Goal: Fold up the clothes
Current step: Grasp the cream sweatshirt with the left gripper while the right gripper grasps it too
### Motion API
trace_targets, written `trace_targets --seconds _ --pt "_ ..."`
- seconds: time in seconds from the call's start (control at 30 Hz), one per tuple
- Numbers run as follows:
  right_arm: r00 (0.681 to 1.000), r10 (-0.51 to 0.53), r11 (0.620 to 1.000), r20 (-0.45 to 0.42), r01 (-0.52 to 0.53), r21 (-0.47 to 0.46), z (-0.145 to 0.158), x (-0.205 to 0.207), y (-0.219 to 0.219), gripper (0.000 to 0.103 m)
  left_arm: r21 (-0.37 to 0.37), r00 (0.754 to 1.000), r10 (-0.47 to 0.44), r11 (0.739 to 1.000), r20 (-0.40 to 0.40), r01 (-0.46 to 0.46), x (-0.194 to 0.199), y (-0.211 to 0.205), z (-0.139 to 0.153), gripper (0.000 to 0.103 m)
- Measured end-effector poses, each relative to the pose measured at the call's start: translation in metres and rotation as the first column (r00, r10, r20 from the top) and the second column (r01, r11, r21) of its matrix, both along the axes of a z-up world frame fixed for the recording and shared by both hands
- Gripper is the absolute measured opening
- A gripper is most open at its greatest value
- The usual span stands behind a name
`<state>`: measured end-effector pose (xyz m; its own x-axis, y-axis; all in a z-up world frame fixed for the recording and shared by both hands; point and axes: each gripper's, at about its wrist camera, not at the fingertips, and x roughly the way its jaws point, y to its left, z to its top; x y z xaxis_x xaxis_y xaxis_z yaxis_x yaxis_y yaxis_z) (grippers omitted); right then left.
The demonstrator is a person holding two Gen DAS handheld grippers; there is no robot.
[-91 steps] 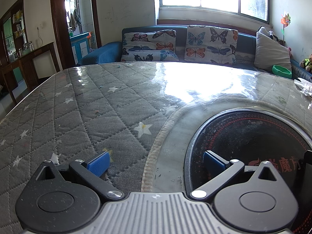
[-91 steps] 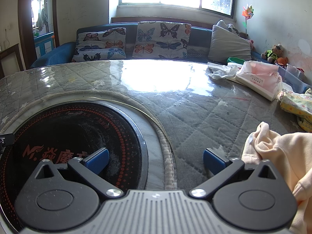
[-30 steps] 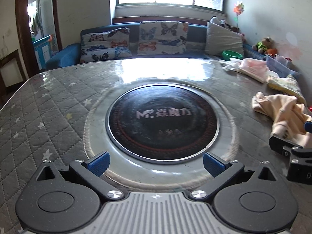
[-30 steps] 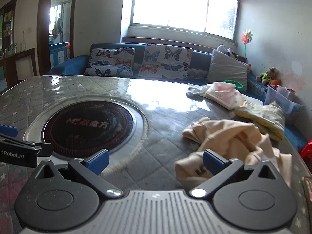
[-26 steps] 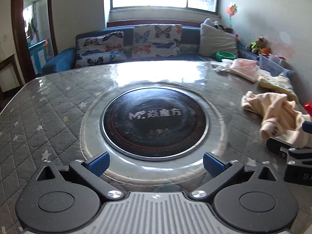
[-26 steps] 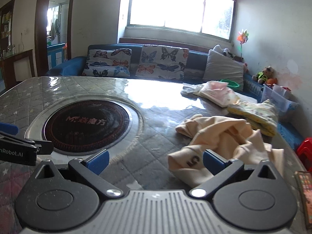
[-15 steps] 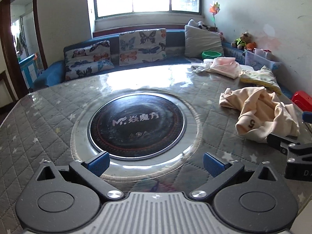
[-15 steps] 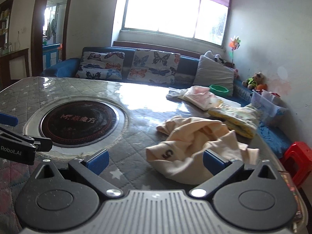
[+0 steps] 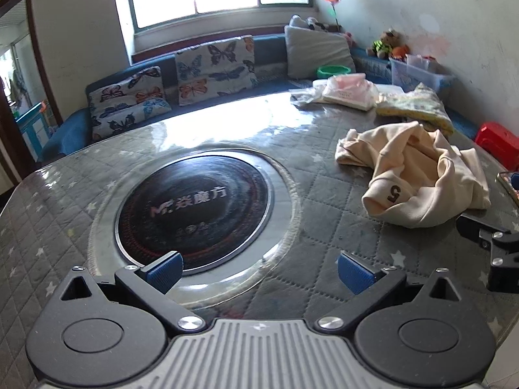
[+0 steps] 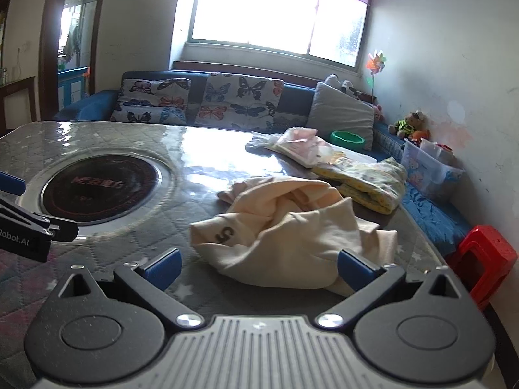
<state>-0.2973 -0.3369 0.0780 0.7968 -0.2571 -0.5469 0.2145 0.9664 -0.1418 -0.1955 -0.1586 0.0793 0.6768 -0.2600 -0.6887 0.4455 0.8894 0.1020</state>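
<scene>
Now both claws, the left claw (image 9: 258, 268) and right claw (image 10: 258, 268), are being drawn back and raised from the worktop (image 9: 194, 136) with jaws spread and empty, so the crumpled cream garment (image 10: 292, 227) is being brought into full view, lying unfolded on the worktop's right side, ready for a first grasp.

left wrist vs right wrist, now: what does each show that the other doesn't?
Left wrist only: the right gripper's finger at the frame edge, and the hotplate seen whole. Right wrist only: the left gripper's finger, and the doorway. Both: the crumpled cream garment marked 5, lying ungrasped on the quilted table, with both grippers open.
</scene>
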Motion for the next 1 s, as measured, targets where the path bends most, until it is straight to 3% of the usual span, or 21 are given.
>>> trace_targets --seconds 0.4,0.73,1.0 --pt "0.999 -0.045 0.998 -0.022 0.046 0.044 -0.006 0.014 -0.055 0.101 0.007 0.993 -0.09 0.996 -0.08 0.091 0.03 -0.06 -0.008 0.103" --pt "0.996 -0.072 0.984 -0.047 0.078 0.16 -0.005 0.054 -0.096 0.085 0.019 0.989 -0.137 0.99 -0.064 0.139 0.06 -0.101 0.002 0.101" --pt "0.995 -0.029 0.965 -0.096 0.053 0.255 -0.013 0.082 -0.108 0.067 0.054 0.978 -0.207 0.976 -0.035 0.209 0.074 -0.132 0.001 0.09"
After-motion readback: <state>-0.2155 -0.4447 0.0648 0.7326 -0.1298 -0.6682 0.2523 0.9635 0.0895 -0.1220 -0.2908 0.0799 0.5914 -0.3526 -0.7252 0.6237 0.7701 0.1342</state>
